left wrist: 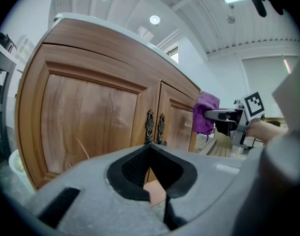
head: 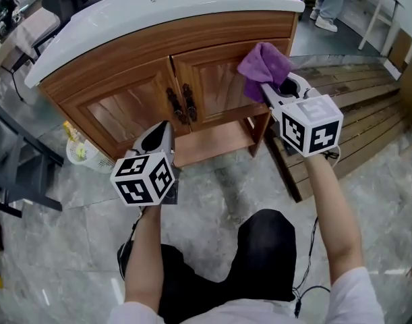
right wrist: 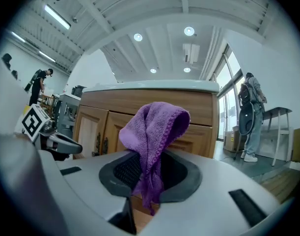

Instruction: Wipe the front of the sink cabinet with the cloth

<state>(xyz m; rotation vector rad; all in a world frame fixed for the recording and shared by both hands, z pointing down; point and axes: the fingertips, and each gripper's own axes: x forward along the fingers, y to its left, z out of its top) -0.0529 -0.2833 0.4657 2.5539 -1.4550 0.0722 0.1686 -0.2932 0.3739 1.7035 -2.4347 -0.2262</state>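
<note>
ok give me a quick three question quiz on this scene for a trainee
1. Which claw grips the purple cloth? A) left claw B) right claw C) neither
2. True or false: both doors of the sink cabinet stand open.
3. Fill in: the left claw holds ____.

Key: 1 B. 2 false: both doors are shut, their handles side by side. 3 nothing: its jaws are together.
</note>
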